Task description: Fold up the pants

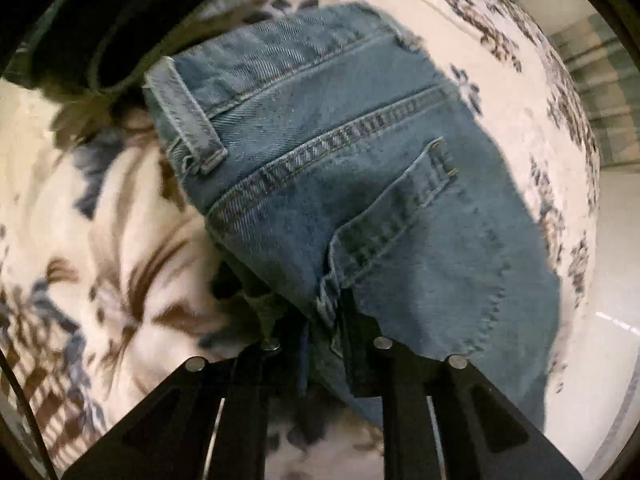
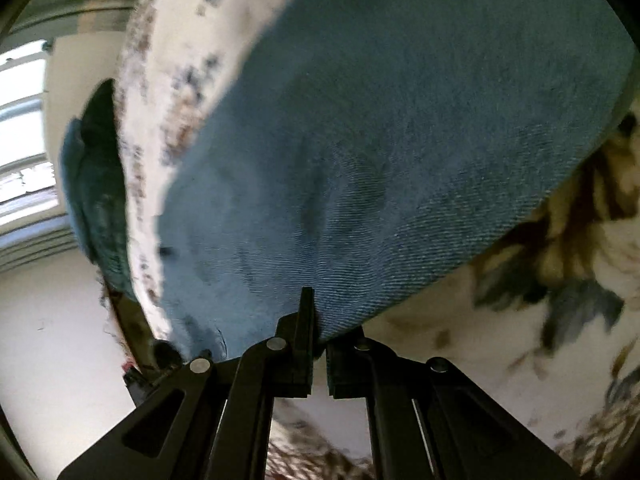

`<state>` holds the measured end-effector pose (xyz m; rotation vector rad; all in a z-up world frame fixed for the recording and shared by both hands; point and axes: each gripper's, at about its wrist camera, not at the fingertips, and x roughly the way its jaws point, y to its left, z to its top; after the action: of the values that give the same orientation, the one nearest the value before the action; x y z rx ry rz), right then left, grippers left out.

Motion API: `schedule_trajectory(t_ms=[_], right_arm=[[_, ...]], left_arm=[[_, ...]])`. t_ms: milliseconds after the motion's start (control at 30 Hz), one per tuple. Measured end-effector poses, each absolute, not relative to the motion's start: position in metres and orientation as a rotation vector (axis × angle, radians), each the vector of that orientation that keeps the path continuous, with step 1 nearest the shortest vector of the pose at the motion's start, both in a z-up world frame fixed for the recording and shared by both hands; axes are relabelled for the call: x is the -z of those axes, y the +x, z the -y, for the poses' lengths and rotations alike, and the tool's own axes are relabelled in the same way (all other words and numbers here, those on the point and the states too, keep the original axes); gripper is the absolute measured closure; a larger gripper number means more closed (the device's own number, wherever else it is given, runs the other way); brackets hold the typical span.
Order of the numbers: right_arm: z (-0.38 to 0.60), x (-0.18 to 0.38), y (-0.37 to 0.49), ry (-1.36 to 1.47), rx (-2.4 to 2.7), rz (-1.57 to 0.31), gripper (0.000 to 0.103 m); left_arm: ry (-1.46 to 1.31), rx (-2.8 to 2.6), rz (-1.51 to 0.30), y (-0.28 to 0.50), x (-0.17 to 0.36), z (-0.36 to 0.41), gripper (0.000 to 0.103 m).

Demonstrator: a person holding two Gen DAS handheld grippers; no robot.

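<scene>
Floral white bedding lay under everything I saw. Blue denim pants were spread across it, waistband and belt loop up. My left gripper had clamped onto the denim's near edge, and my right gripper pinched the plain cloth edge, fingers nearly together.

Left tongs clamped on jeans, floral bedspread
</scene>
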<state>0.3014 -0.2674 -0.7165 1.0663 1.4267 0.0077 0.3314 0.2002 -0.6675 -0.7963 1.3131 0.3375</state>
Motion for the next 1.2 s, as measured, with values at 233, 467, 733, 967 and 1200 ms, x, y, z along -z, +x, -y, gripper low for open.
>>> schedule_trajectory(t_ms=[233, 467, 733, 967, 1200], right_arm=[[0.275, 0.718, 0.304, 0.943, -0.073, -1.457, 0.040], [0.361, 0.651, 0.258, 0.877, 0.088, -1.349, 0.020], [0.552, 0.638, 0.253, 1.018, 0.471, -1.058, 0.021], [0.626, 0.700, 0.273, 1.217, 0.516, -1.048, 0.090], [0.607, 0.602, 0.262, 1.020, 0.352, -0.808, 0.096]], left_arm=[[-0.593, -0.315, -1.375, 0.328, 0.634, -0.180, 0.065], [-0.218, -0.216, -1.265, 0.325, 0.575, -0.094, 0.014], [-0.035, -0.098, -1.256, 0.392, 0.603, 0.030, 0.011], [0.029, -0.025, -1.268, 0.414, 0.615, 0.096, 0.011], [0.064, -0.031, -1.311, 0.396, 0.627, 0.104, 0.011]])
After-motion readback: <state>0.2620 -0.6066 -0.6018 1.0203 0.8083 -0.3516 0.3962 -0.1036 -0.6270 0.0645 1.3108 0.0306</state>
